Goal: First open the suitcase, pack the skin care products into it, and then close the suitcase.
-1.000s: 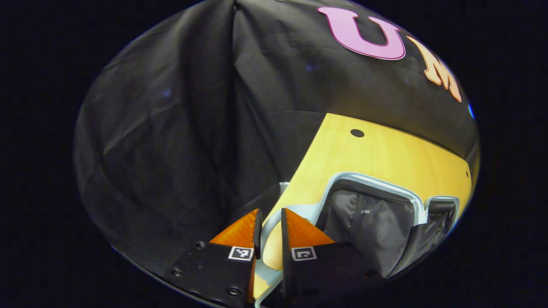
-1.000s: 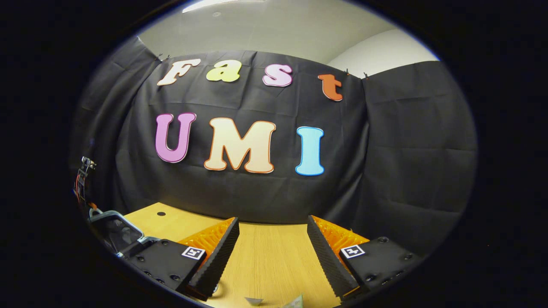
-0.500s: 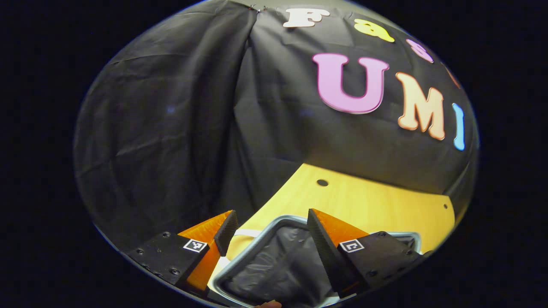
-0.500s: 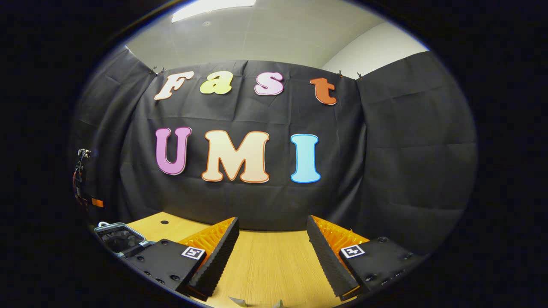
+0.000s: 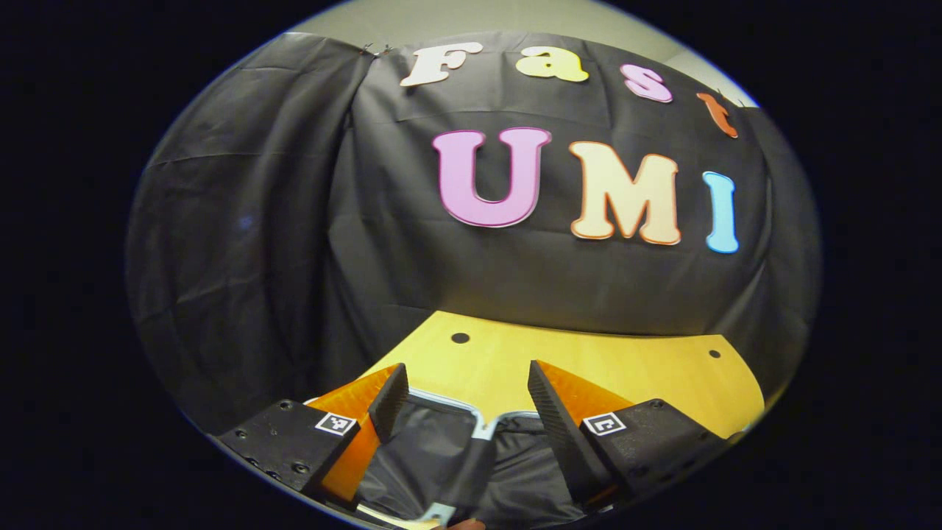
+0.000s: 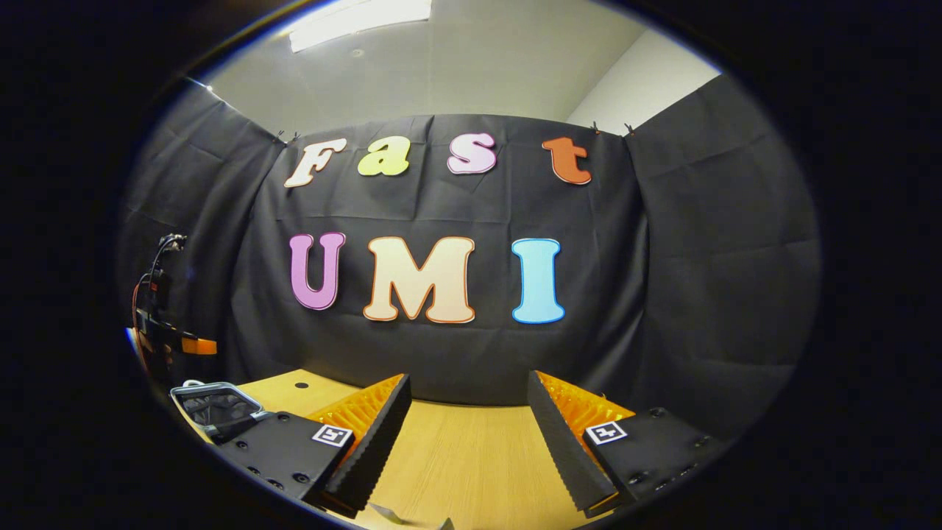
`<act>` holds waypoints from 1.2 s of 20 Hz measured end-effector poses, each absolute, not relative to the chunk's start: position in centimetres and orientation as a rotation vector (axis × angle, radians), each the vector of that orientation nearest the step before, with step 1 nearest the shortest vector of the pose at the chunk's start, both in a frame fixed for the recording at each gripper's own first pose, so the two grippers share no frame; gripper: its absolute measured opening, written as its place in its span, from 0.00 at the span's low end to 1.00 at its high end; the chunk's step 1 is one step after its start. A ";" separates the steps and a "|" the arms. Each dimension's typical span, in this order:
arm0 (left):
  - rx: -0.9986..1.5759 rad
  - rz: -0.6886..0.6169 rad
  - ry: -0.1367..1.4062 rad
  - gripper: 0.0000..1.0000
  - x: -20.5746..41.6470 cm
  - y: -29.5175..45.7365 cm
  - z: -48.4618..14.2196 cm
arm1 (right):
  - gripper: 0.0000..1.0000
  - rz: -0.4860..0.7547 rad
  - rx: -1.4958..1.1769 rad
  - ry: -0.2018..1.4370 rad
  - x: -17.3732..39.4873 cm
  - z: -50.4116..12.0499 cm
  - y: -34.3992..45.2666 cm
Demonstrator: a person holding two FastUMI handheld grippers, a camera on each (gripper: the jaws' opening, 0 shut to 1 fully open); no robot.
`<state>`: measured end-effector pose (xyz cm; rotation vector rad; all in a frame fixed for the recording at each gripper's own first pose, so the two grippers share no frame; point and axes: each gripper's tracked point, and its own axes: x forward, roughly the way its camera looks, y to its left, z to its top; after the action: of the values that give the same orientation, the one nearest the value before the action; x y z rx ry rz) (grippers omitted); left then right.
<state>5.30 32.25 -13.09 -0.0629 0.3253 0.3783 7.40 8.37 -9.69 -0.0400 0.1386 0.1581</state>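
**Q:** What surface are you working over?

**A:** A pale wooden tabletop with a light grain. In the left gripper view I see two small dark holes in it, one toward the back left and one toward the back right. Black cloth hangs behind the tabletop and wraps round both sides of the booth, creased and pinned along its top edge.

**Q:** And the room beyond that?

**A:** In the right gripper view I can see over the cloth to a plain pale ceiling with a bright light panel, and a strip of white wall at upper right.

**Q:** Where is the suitcase?

**A:** The suitcase lies open on the tabletop directly below my left tool. I see its dark fabric lining and a light metallic rim, with a divider between the two halves. In the right gripper view the suitcase sits at the far left edge of the tabletop, well apart from my right tool.

**Q:** What are the tools doing?

**A:** Both are spread wide with nothing between the fingers. The left hovers over the open case; the right hangs over bare wood. At the left edge of the right gripper view I also see the left tool's body with its cables.

**Q:** Any products in sight?

**A:** A couple of small pale scraps show at the bottom edge of the right gripper view; I cannot tell what they are.
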 end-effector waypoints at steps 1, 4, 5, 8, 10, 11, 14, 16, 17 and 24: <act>-0.067 0.360 0.322 0.95 5.3 30.5 -13.3 | 0.99 0.166 -0.040 0.139 7.3 -9.6 7.9; -0.077 0.297 0.292 0.95 5.3 25.1 -13.4 | 0.99 0.194 -0.042 0.105 6.9 -9.1 6.8; -0.077 0.270 0.282 0.96 5.4 23.2 -13.6 | 1.00 0.199 -0.046 0.093 6.7 -9.1 6.4; -0.093 0.193 0.278 0.95 5.7 17.9 -14.5 | 0.98 0.224 -0.046 0.098 5.7 -10.2 6.3; -0.088 0.125 0.294 0.95 5.8 14.0 -15.1 | 0.98 0.245 -0.043 0.082 5.0 -10.1 6.4; -0.079 0.096 0.304 0.96 5.8 12.7 -15.5 | 0.98 0.251 -0.043 0.070 4.7 -10.0 6.4; -0.089 0.007 0.320 0.96 6.1 8.6 -16.6 | 0.98 0.252 -0.050 0.072 4.4 -10.7 6.2; -0.097 -0.039 0.352 0.95 5.9 6.4 -18.1 | 0.98 0.248 -0.051 0.093 4.1 -11.4 6.1; -0.096 -0.058 0.363 0.96 5.8 5.5 -18.9 | 0.99 0.249 -0.054 0.102 4.0 -11.6 6.1; -0.127 -0.183 0.473 0.96 4.2 -0.8 -24.1 | 0.99 0.224 -0.095 0.144 3.3 -13.0 4.5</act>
<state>4.16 -0.84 -24.09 -0.1265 0.4733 -0.1828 3.28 4.49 -12.97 -0.0946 0.1441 0.2243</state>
